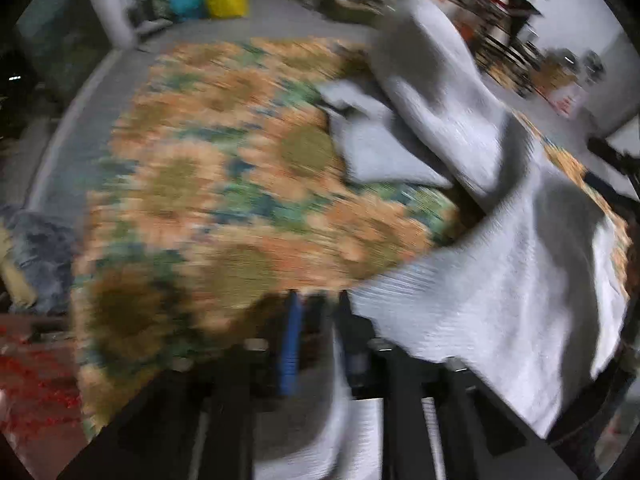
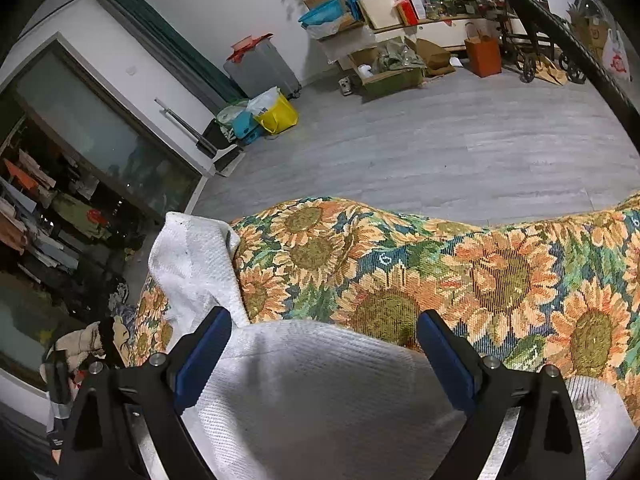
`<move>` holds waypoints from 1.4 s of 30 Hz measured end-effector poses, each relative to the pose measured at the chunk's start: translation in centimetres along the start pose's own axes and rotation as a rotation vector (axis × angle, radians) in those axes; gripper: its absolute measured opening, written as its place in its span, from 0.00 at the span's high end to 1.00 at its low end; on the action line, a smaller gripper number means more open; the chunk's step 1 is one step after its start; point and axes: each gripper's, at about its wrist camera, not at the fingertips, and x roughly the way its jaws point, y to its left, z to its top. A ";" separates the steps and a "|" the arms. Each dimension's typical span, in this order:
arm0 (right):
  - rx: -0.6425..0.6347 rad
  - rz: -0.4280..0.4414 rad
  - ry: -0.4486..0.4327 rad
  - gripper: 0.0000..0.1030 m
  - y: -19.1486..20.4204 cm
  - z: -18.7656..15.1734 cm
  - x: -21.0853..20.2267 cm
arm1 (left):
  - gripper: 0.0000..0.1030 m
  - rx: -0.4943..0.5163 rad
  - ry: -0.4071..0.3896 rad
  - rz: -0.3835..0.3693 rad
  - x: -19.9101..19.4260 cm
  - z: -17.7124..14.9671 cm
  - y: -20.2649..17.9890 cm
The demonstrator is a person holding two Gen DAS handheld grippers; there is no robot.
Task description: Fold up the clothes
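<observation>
Across the sunflower-patterned woven cover (image 2: pixel 460 280), a white ribbed cotton garment (image 2: pixel 304 392) lay partly folded, one end draped at the cover's left edge. The right gripper (image 2: pixel 324 356) hung released, its jaws wide above the cloth. The left gripper (image 1: pixel 316 336) pinched a fold of that garment between narrow jaws. A fold seemed underway; next, the held edge likely needs carrying over. A yellow bag (image 2: pixel 278 114) stood well clear.

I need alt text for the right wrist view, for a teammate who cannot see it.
The right hand-held gripper stands open over a white garment that lies between its blue-padded fingers on a sunflower-print cover. One end of the garment rises in a fold at the left. Beyond lie grey floor, a yellow bag and cluttered boxes along the wall.
</observation>
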 end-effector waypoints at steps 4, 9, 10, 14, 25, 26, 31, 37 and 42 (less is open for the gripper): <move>0.012 0.012 0.007 0.07 -0.2 -0.1 0.2 | 0.28 -0.055 -0.121 0.046 -5.2 -2.4 2.7; 0.034 -0.019 0.048 0.07 0.1 -0.3 1.2 | 0.28 -0.036 0.013 -0.013 -6.1 -5.0 4.3; 0.039 -0.031 0.056 0.07 0.3 -0.4 1.5 | 0.28 -0.010 0.049 0.009 -5.7 -5.2 3.9; 0.086 -0.057 0.074 0.00 2.3 -0.6 2.6 | 0.28 0.109 0.118 0.100 -2.9 -4.9 2.8; 0.332 0.222 0.219 0.00 10.4 -5.3 4.2 | 0.95 0.143 0.126 0.144 -3.8 -5.0 4.7; 0.331 0.189 0.243 0.00 10.9 -5.9 4.3 | 0.95 0.104 0.115 0.143 -4.1 -4.4 5.8; 0.382 -0.044 0.222 0.00 10.5 -7.2 4.0 | 0.95 0.048 0.136 0.147 -2.7 -3.2 8.2; 0.553 -0.112 0.216 0.00 6.7 -7.3 4.2 | 0.54 0.066 0.150 0.248 -5.7 -3.3 7.0; 0.623 -0.129 0.154 0.00 6.6 -8.6 2.4 | 0.22 0.102 0.066 0.389 -9.8 -3.6 8.2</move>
